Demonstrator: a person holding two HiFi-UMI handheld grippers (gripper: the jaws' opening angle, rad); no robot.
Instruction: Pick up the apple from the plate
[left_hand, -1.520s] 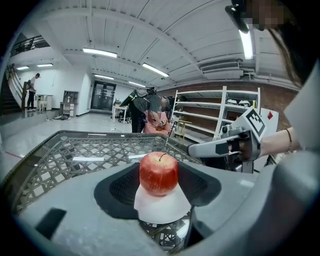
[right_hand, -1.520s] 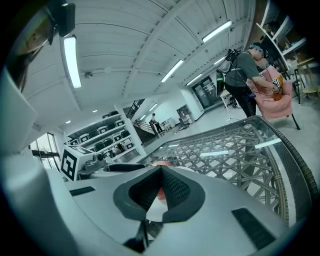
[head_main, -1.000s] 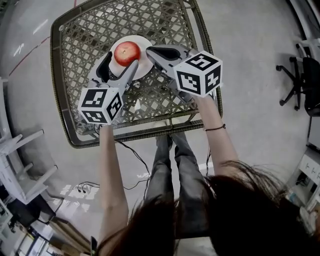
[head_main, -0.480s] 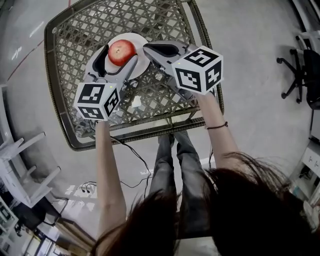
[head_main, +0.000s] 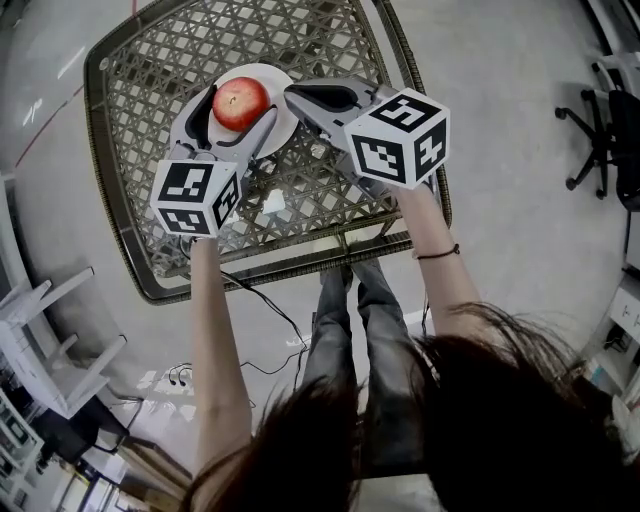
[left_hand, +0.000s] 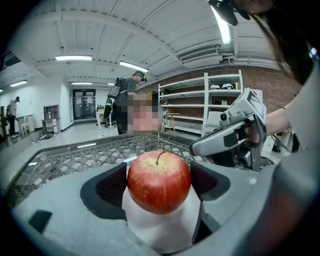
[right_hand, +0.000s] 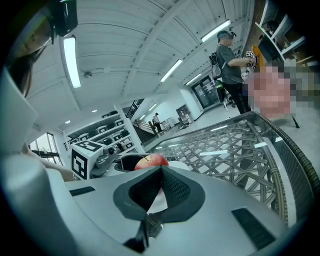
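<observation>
A red apple (head_main: 240, 102) sits on a small white plate (head_main: 283, 88) on the lattice table (head_main: 330, 45). My left gripper (head_main: 236, 108) reaches over the plate with its jaws spread wide, one on each side of the apple. In the left gripper view the apple (left_hand: 159, 181) fills the gap between the dark pads (left_hand: 109, 187), with the plate (left_hand: 160, 227) white beneath it; I see no squeeze. My right gripper (head_main: 298, 97) rests just right of the plate, shut on nothing. The right gripper view shows its jaws (right_hand: 160, 172) meeting, with the apple (right_hand: 152, 161) beyond.
The table has a raised woven rim (head_main: 110, 200). An office chair (head_main: 600, 140) stands at the right and white racks (head_main: 40, 330) at the left. A cable (head_main: 270, 320) lies on the floor by the person's legs. People stand far off in both gripper views.
My left gripper has slid forward, so the apple now lies deeper between its jaws, which have spread wider. The right gripper has kept still.
</observation>
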